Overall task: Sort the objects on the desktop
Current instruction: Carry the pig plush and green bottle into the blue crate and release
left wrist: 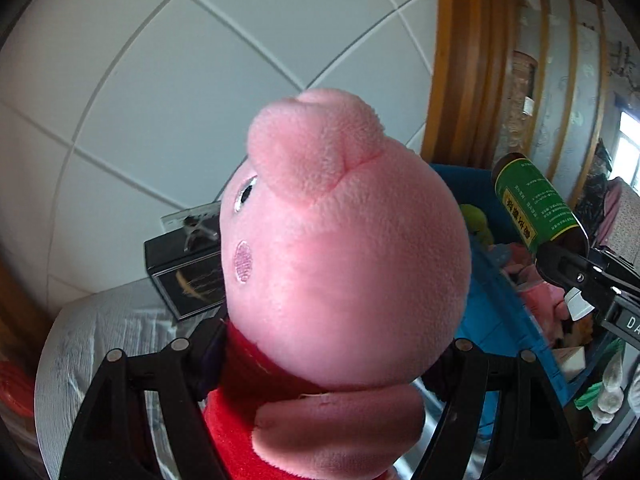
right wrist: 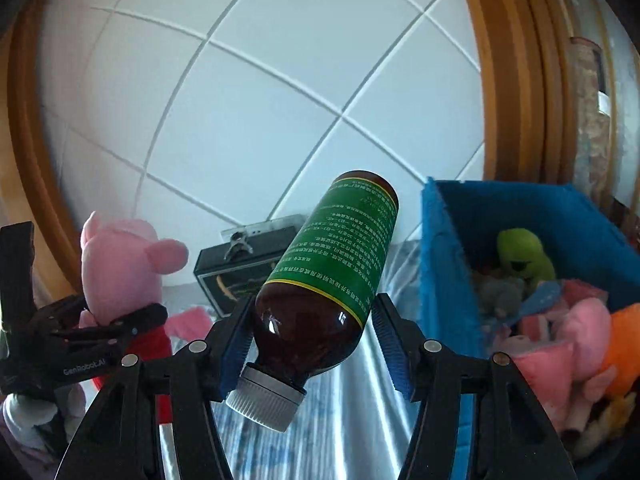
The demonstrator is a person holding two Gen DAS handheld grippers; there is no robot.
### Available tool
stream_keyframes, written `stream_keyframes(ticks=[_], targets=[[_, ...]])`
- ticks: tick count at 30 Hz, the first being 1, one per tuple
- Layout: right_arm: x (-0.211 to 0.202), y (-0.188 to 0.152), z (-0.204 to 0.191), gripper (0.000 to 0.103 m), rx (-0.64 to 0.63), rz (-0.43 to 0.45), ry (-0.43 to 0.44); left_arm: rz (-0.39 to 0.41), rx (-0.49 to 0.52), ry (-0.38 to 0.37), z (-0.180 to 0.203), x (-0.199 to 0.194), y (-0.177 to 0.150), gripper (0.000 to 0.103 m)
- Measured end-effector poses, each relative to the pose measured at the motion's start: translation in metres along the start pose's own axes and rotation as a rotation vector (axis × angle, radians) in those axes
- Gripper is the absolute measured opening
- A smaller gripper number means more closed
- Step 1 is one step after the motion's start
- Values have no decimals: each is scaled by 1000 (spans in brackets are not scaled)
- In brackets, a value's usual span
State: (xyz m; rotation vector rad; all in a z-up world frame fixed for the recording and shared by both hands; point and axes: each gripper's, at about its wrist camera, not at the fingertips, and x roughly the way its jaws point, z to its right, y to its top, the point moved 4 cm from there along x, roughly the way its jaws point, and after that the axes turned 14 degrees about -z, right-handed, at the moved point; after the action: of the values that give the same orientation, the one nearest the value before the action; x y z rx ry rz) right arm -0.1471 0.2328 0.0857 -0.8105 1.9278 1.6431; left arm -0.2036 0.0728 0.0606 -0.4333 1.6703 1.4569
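My left gripper [left wrist: 320,360] is shut on a pink pig plush toy [left wrist: 344,248] in a red dress, held up so its head fills the left wrist view. It also shows at the left of the right wrist view [right wrist: 120,268]. My right gripper [right wrist: 312,336] is shut on a brown bottle [right wrist: 320,292] with a green label and white cap, held bottom-up and tilted. The bottle [left wrist: 536,204] also shows at the right of the left wrist view. Both are held above the table, left of the blue bin [right wrist: 444,264].
The blue fabric bin [left wrist: 500,312] holds several plush toys, among them a green one [right wrist: 524,256] and pink ones [right wrist: 560,344]. A black box [right wrist: 232,276] stands by the white tiled wall. A shiny striped cloth [right wrist: 352,412] covers the table. A wooden frame [right wrist: 512,80] stands at the right.
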Motion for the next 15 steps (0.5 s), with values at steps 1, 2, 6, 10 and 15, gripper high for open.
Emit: stream_keyframes(ticks=[1,2,6,10,15], targets=[[-10,2,17,58,6,9,-14,12,19,-11,23,-3,10,77],[-19,4,35,58,11,15,-24,23,33,-24,45,-7,19,77],[-50,18,106,58,24,24,-73,56,76,-93,128,-10,59,77],[-60,34,180,58,30,-1,-117,37,106,-126,206,13,96,77],[-35,46,251,58,24,-80,-154,-10,106,-143,268,67,133,77]])
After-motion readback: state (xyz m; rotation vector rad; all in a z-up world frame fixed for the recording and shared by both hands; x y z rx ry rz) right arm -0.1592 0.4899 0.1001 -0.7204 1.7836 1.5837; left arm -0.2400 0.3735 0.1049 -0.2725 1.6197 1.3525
